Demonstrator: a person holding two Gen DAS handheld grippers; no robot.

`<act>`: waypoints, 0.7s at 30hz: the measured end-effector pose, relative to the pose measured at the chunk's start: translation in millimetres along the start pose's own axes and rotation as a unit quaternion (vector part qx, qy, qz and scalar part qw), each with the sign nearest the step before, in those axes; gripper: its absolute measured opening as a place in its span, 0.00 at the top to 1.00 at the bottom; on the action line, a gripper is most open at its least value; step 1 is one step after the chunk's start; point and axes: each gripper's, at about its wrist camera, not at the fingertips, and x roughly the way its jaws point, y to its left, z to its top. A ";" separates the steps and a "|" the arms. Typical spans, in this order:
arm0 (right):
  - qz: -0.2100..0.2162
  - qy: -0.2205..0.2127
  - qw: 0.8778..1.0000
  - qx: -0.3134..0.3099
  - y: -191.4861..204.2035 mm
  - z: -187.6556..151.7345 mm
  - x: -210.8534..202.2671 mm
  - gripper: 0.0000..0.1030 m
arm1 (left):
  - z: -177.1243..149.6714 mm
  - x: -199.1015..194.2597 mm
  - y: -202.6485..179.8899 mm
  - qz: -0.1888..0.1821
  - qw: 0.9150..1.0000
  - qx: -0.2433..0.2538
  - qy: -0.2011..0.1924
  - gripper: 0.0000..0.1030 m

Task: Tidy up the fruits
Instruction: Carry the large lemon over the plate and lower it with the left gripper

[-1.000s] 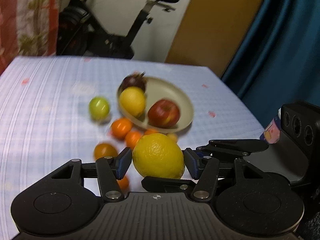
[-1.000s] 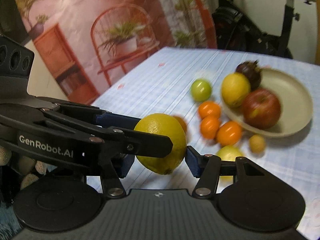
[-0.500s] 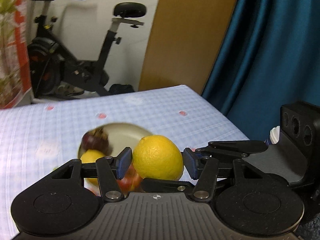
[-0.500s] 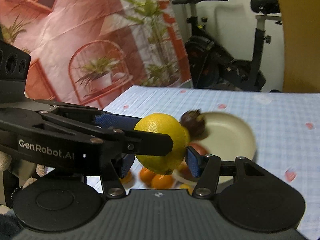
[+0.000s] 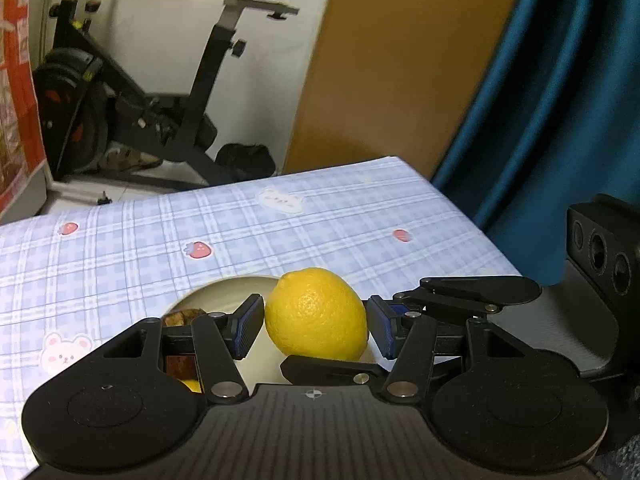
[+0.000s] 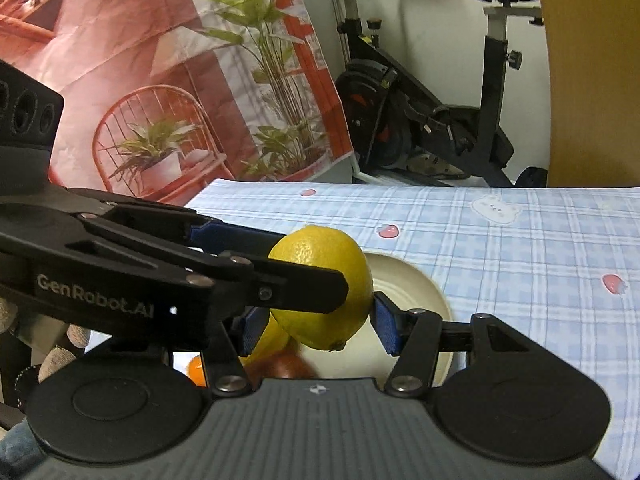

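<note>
A yellow lemon (image 5: pixel 316 314) sits between the blue pads of both grippers, above the beige bowl (image 5: pixel 224 290). My left gripper (image 5: pixel 316 326) touches it on the left pad, with a small gap at the right pad. In the right wrist view the lemon (image 6: pixel 324 284) is pressed by my right gripper (image 6: pixel 316 320), with the left gripper's fingers (image 6: pixel 280 284) crossing in front. The bowl (image 6: pixel 412 284) holds a dark mangosteen (image 5: pixel 182 318), another yellow fruit (image 6: pixel 272 340) and a red apple (image 6: pixel 288 366), mostly hidden.
The table wears a blue checked cloth (image 5: pixel 280 232) with strawberry and bear prints. An orange fruit (image 6: pixel 196 370) lies left of the bowl. An exercise bike (image 5: pixel 160 92) stands beyond the far edge, a blue curtain (image 5: pixel 560 100) to the right.
Both grippers carried the lemon forward and up from the loose fruit to above the bowl. The views tilted up; the loose oranges and green fruit dropped out of sight.
</note>
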 end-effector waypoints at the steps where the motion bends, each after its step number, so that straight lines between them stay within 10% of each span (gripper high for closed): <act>1: 0.000 0.003 1.000 0.000 -3.7 2.5 6.7 0.44 | 2.0 5.7 3.4 0.002 1.000 0.000 0.004 0.43; 21: -0.020 0.038 0.999 0.009 -34.3 -2.2 68.2 0.44 | -0.6 39.3 21.3 0.022 0.999 0.009 0.037 0.43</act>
